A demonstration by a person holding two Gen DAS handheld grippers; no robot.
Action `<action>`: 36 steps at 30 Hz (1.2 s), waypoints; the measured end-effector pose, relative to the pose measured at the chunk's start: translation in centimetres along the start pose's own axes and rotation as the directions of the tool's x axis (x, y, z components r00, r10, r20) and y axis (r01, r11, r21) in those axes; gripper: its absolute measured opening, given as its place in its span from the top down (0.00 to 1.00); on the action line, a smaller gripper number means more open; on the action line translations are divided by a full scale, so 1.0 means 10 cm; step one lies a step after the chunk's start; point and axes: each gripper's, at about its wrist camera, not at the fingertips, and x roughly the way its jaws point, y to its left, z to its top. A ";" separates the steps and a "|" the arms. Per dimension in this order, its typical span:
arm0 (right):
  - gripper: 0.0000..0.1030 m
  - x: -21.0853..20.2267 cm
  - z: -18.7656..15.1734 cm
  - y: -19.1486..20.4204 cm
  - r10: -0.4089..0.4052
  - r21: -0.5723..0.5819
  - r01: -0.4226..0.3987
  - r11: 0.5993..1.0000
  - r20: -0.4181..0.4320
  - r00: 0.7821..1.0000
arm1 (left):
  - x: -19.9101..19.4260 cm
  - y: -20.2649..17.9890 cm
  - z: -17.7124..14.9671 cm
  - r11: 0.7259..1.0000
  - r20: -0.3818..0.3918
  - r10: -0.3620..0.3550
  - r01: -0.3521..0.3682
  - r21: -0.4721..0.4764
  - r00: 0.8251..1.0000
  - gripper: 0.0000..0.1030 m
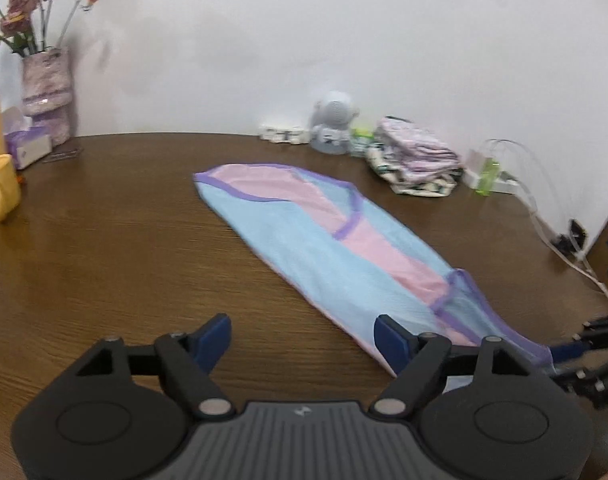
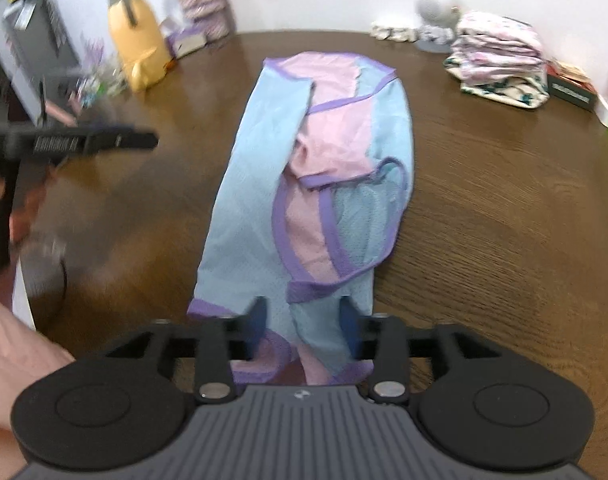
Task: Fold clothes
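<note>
Brown wood-grain tabletop (image 2: 504, 208) spreads wide, with bare room at left beside the yellow plastic jug (image 2: 137, 46). At centre lies the light-blue and pink mesh garment with purple trim (image 2: 259, 184), seemingly folded lengthwise into a strip; crosswise folds remain. Left gripper (image 1: 301, 334) gapes wide, empty, beside its near edge. Right gripper (image 2: 301, 314) straddles the near hem, partly spread. A stack of folded patterned clothes (image 2: 500, 60) crowds the far right.

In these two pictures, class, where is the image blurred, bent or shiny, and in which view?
Left wrist view: the table edge curves from fisheye distortion, and the garment looks slightly soft. Right wrist view: the left hand-held gripper and the clutter behind it are smeared by motion blur; pale glare lies on the wood near the yellow vase.
</note>
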 end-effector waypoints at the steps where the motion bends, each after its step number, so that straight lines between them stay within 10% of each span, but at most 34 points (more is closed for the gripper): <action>1: 0.58 -0.04 0.01 -0.04 0.013 0.024 -0.013 1.000 0.014 1.000 | 0.00 -0.05 -0.03 1.000 0.007 -0.010 0.010 0.005 1.000 0.25; 10: 0.43 -0.23 0.74 -0.67 -0.013 0.082 0.003 0.997 0.116 0.993 | -0.10 -0.78 -0.30 0.954 -0.026 -0.186 0.186 0.235 0.982 0.57; 21: 0.43 0.82 1.89 -0.98 -0.006 -0.010 0.006 1.000 0.002 1.000 | 0.17 -2.25 -0.50 0.820 -0.159 -0.221 0.272 0.504 0.962 0.57; 36: 0.52 1.43 2.32 -1.21 0.037 -0.006 -0.037 0.999 -0.038 0.999 | 0.67 -2.75 -0.58 0.900 -0.260 -0.007 0.120 0.420 0.966 0.82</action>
